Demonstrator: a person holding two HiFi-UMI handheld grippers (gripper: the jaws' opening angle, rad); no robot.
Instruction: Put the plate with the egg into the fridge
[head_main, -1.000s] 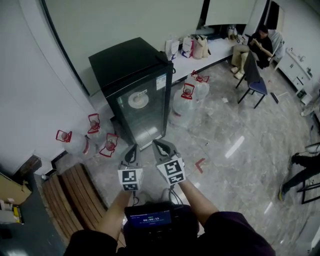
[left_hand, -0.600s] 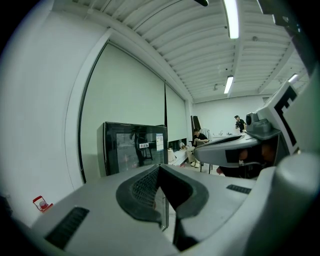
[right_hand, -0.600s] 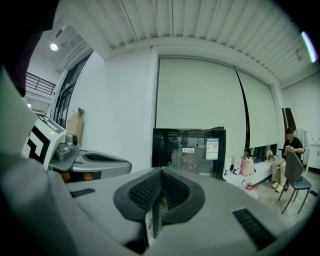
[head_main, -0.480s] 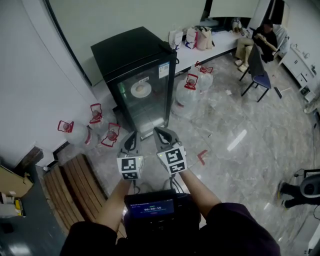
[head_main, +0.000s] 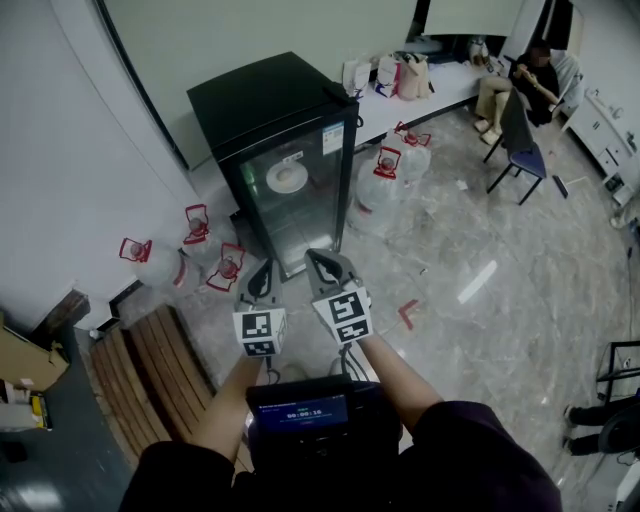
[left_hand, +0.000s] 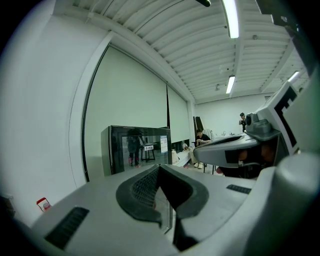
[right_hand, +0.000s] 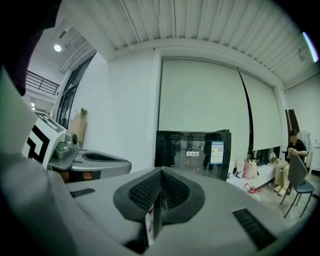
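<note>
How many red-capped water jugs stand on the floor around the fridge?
5. Left of the fridge: outer jug, rear jug, front jug. Right of it: near jug, far jug. Others may be hidden behind the fridge.

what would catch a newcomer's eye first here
A black fridge stands by the wall at centre, a white plate showing behind its glass door. Clear water jugs with red handles crowd the floor on both sides of it. In front, the left claw and right claw sit shut, side by side, empty.
</note>
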